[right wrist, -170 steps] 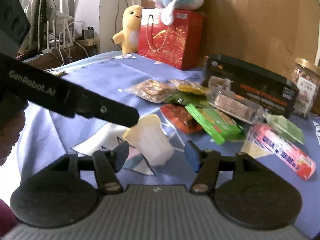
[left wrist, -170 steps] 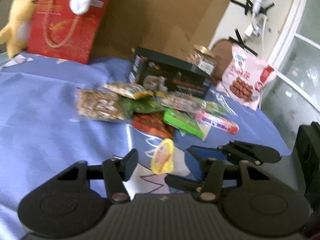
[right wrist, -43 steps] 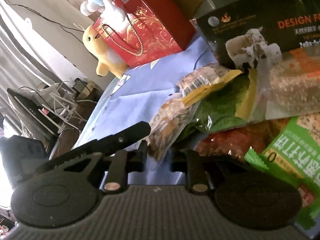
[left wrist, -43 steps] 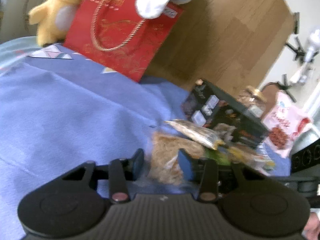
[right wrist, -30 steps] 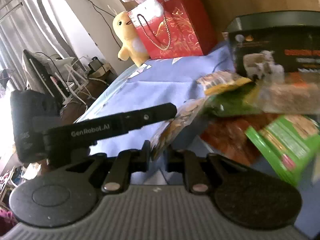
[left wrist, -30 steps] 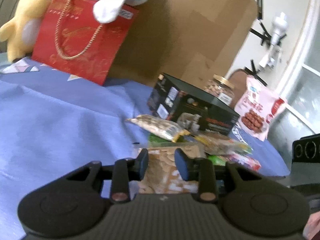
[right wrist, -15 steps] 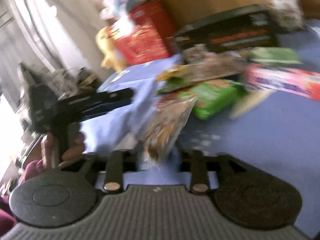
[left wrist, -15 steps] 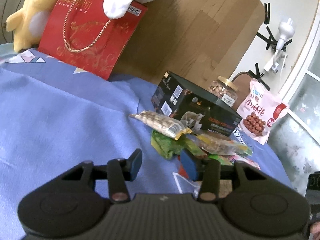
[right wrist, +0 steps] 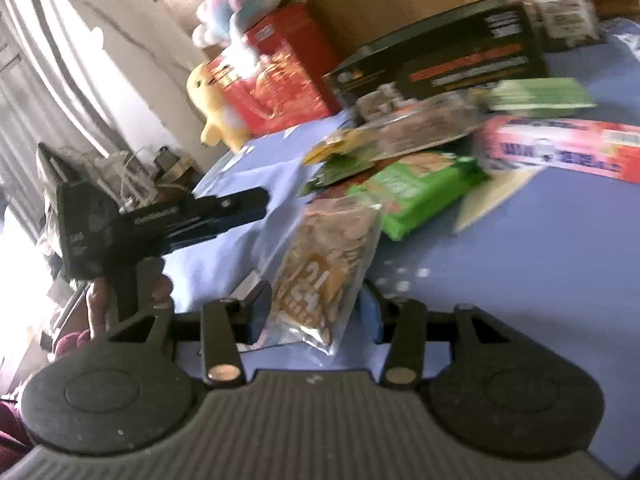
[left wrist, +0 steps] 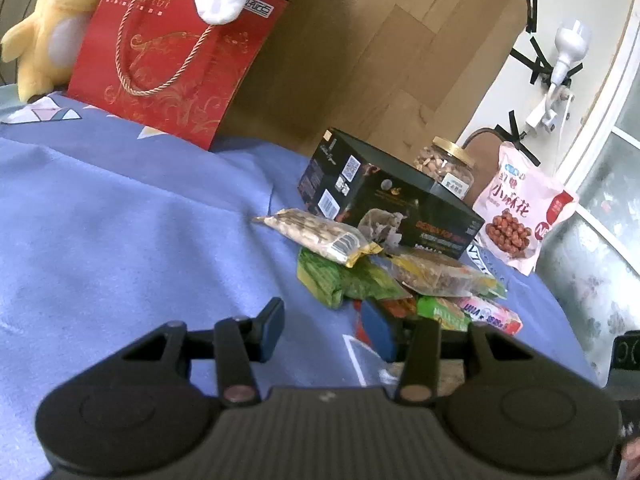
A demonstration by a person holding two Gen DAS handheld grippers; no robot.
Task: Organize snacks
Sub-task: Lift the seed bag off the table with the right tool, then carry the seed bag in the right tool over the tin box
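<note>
While both tools gape, oat packet (right wrist: 320,276) lies between right tool (right wrist: 314,318) pads.

Home bedroom, blue bedsheet (left wrist: 120,220), yellow plush toy (left wrist: 48,28), red gift bag (left wrist: 168,64)

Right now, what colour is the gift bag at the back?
Red with gold swirls and a gold rope handle: gift bag, clearest in the left wrist view.

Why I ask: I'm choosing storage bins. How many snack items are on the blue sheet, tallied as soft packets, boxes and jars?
Soft packets: 9
Box: 1
Jar: 1
Total: 11
</note>
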